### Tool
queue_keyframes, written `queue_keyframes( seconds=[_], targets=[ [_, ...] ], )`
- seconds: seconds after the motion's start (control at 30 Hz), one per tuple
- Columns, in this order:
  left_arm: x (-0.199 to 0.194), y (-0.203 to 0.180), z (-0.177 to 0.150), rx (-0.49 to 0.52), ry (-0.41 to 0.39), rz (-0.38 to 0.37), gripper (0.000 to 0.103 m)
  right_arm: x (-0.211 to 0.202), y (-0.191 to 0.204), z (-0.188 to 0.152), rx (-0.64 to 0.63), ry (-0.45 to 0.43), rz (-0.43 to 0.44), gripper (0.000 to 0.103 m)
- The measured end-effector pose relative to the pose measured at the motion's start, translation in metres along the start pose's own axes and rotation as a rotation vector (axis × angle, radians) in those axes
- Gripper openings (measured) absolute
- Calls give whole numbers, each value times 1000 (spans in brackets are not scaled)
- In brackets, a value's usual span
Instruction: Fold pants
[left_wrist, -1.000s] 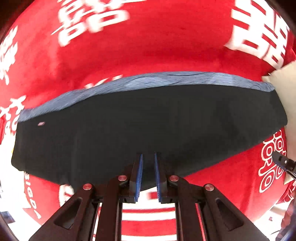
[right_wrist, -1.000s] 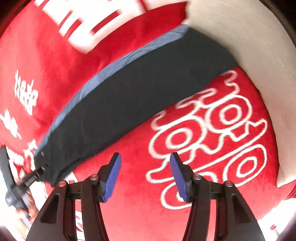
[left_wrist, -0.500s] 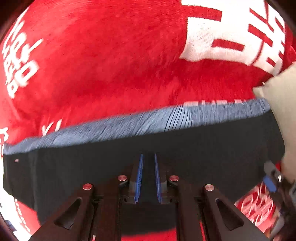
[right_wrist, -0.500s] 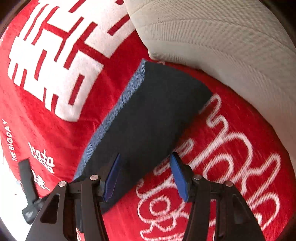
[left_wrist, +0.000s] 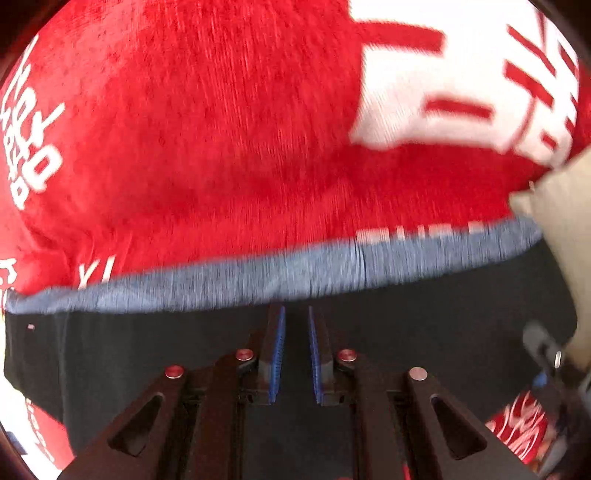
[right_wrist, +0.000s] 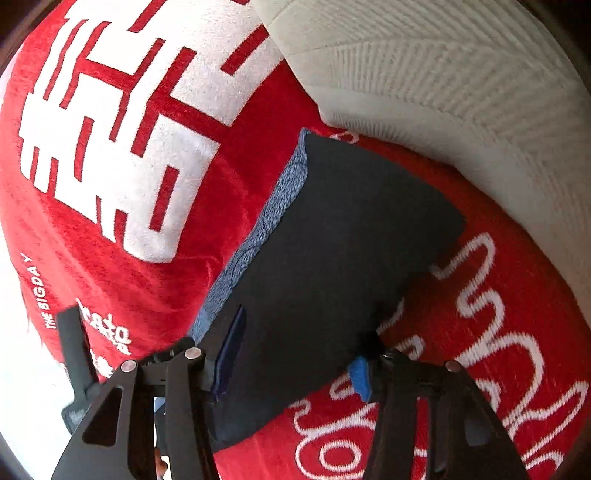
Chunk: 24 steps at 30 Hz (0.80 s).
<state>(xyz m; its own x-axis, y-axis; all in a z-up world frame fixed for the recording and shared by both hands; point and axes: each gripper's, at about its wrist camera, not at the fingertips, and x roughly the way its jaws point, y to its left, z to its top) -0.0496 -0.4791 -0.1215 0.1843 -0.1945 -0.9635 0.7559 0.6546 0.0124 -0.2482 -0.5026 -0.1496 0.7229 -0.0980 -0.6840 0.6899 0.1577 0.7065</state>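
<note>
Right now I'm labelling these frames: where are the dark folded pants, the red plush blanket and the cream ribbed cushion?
dark folded pants (right_wrist: 332, 251), right wrist view, middle of top panel.
red plush blanket (left_wrist: 221, 129), left wrist view, bare red pile.
cream ribbed cushion (right_wrist: 461, 92), right wrist view, ribbed top face.

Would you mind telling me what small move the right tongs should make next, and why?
Probably close the right tongs on the pants. Their jaws stand wide, straddling the dark folded fabric, one pad over it and the other at its edge beside the red blanket. The left tongs look nearly shut, seemingly on the fabric near the blue-grey band, so a second grip would let both lift together.
</note>
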Motion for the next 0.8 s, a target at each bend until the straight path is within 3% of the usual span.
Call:
queue_keyframes(
  seconds=[0.07, 0.13, 0.17, 0.2, 0.27, 0.47, 0.67, 0.8],
  targets=[
    [10, -10, -11, 42, 12, 26, 14, 5, -2, 0, 1, 8, -2, 54],
    [15, -20, -19, 71, -61, 75, 14, 10, -2, 4, 20, 1, 4, 48],
    [15, -22, -21, 68, -82, 89, 14, 15, 0, 6, 30, 14, -6, 40],
    [15, -23, -22, 61, -90, 92, 14, 21, 2, 11, 31, 45, -40, 14],
    [15, -22, -19, 58, -85, 80, 14, 22, 10, 14, 28, 51, -39, 13],
    [16, 4, -27, 78, -96, 36, 14, -8, 74, 12, -164, 34, 37, 11],
    [13, 33, -29, 38, -81, -79, 14, -15, 141, -9, -332, 55, 63, 11],
    [-9, 85, -37, -46, -60, -169, 14, -9, 187, -33, -463, 73, 45, 11]
  ],
)
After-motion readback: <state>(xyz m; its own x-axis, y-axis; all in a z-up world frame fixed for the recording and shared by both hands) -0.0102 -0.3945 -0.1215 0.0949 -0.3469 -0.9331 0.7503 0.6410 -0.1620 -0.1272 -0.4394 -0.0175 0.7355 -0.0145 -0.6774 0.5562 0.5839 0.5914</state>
